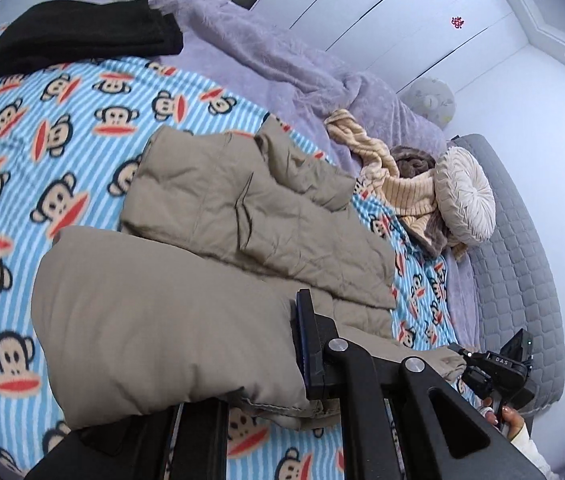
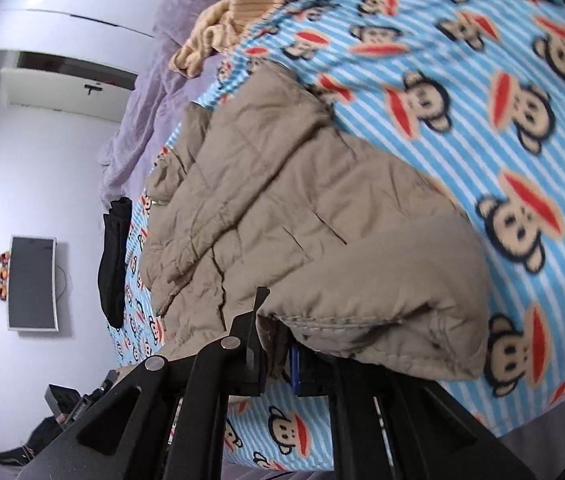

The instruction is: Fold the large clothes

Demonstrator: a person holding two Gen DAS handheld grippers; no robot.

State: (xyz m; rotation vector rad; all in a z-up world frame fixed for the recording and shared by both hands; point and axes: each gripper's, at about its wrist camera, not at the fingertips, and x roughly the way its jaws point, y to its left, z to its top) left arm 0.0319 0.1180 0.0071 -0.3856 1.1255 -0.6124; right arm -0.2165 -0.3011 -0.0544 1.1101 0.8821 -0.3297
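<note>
A large tan padded jacket (image 1: 210,248) lies on a blue striped monkey-print blanket (image 1: 42,152), with its near part lifted and folded over. My left gripper (image 1: 278,364) is shut on the jacket's near hem edge; only its right finger shows, the other is under the fabric. My right gripper (image 2: 278,360) is shut on the jacket's (image 2: 302,216) other hem corner. The right gripper also shows in the left wrist view (image 1: 494,368), at the lower right beside the jacket's edge.
A black garment (image 1: 78,40) lies at the far end of the bed. A purple blanket (image 1: 266,56), a yellow striped cloth (image 1: 398,184) and a round cream cushion (image 1: 466,196) lie along the right side. White wardrobes (image 1: 422,12) stand behind. A wall screen (image 2: 32,282) shows left.
</note>
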